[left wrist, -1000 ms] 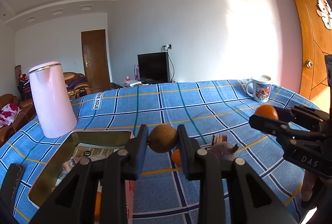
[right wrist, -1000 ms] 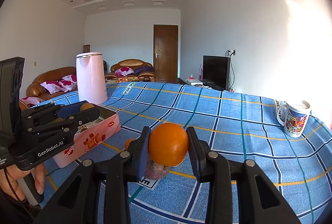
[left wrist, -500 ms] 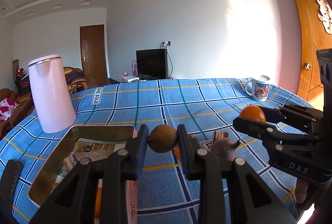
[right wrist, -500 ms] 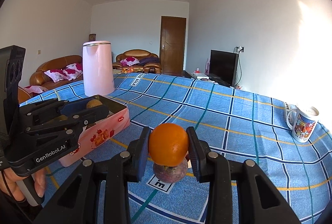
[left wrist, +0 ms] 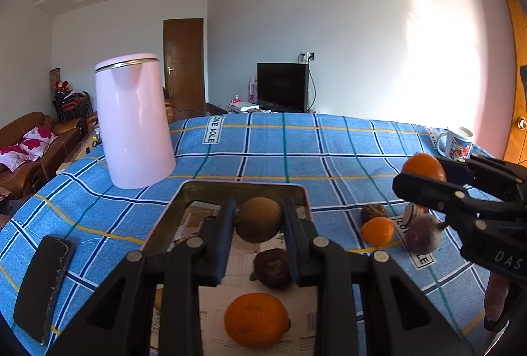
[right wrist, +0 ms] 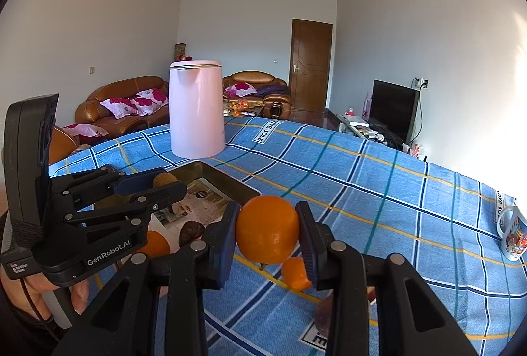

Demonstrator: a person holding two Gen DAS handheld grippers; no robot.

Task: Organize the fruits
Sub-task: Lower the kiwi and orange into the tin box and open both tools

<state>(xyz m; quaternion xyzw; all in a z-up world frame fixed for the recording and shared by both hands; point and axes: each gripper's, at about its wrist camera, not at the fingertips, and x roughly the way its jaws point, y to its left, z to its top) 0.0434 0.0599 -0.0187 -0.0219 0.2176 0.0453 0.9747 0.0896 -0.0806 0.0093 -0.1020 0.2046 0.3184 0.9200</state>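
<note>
The left hand-held gripper (left wrist: 258,221) is clamped on a brown round fruit (left wrist: 259,219), held above the open tin box (left wrist: 243,189) on the desk (left wrist: 296,145). In the box lie an orange (left wrist: 255,319) and a dark fruit (left wrist: 272,268). The right hand-held gripper (right wrist: 267,229) pinches a large orange (right wrist: 267,229) at 3 o'clock of the box. Beneath it sit a small orange (left wrist: 377,230) and a purple fruit (left wrist: 422,233). A pink kettle (left wrist: 133,122) stands at 11 o'clock, a phone (left wrist: 44,283) at 9, a mug (left wrist: 456,141) at 2.

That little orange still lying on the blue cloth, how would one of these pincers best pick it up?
Come from above and close the fingers across the widest middle of the small orange. It is round, so any pair of opposite sides will likely hold. Approach from the near side, since a brown fruit sits just behind it.
</note>
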